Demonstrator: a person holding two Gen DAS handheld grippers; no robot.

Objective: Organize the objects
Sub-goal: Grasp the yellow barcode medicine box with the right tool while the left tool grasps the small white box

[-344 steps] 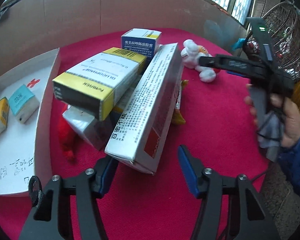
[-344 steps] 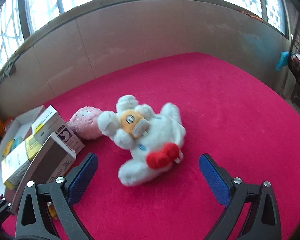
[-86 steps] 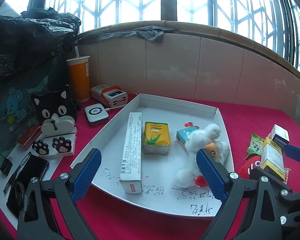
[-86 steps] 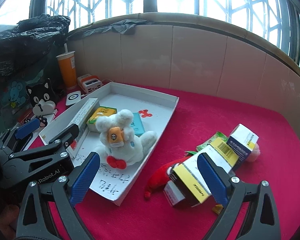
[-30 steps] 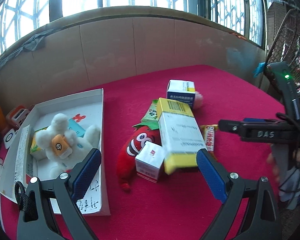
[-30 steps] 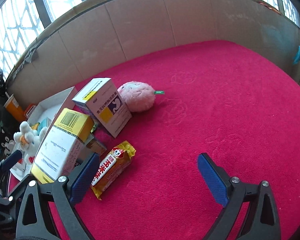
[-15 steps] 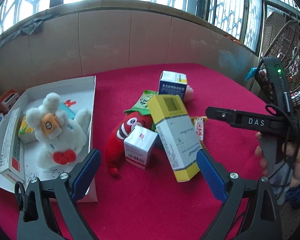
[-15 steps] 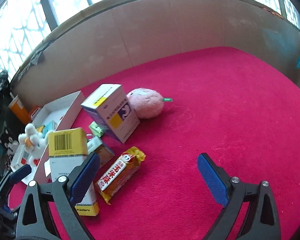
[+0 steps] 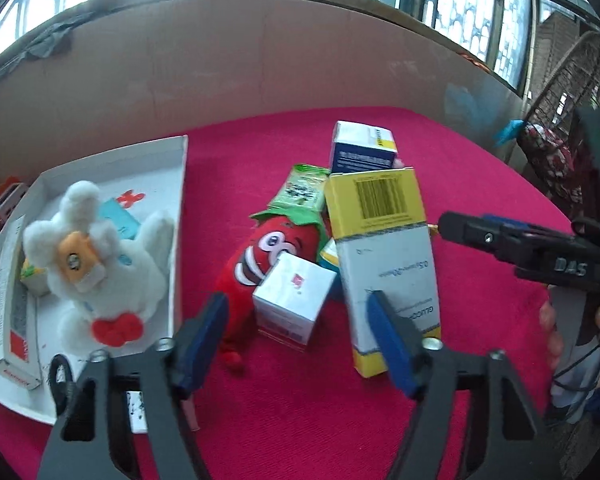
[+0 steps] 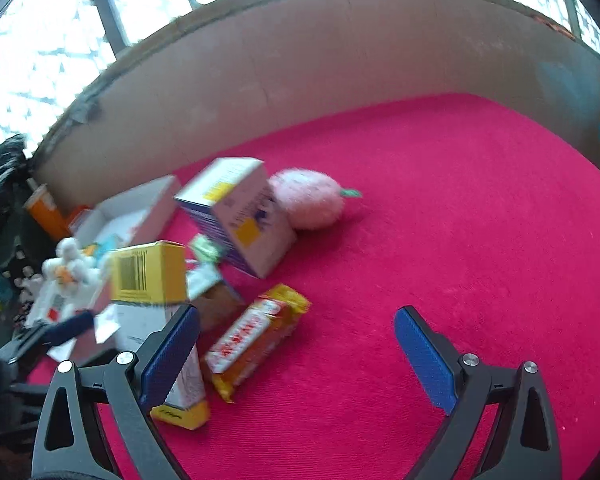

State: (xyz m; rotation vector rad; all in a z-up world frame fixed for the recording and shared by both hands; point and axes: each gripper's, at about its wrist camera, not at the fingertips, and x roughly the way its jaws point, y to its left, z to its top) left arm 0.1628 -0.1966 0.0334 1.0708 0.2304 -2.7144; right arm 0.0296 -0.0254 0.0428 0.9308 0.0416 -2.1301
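Observation:
My left gripper [image 9: 296, 300] hangs low over the red cloth and its jaws are closing. A small white box [image 9: 294, 280] stands between the blue pads, which do not touch it. Beside it lie a red plush with a face [image 9: 276, 240] and a tall yellow and white box [image 9: 384, 248]. Behind them are a green packet [image 9: 302, 188] and a blue and white box [image 9: 362, 148]. The right gripper [image 10: 298, 314] is open over bare cloth, with an orange snack bar [image 10: 256, 336] just inside its left finger. A pink plush ball [image 10: 312, 200] lies farther back.
A white tray [image 9: 180, 184] on the left holds a white plush rabbit [image 9: 100, 256], a long box and small packs. A beige panel walls the back of the table. A wire basket [image 9: 560, 92] stands at the far right, by a person's hand [image 9: 556, 332].
The left jaws have narrowed from wide open to either side of the small white box, and the view has drawn closer to the pile. The right gripper stays open.

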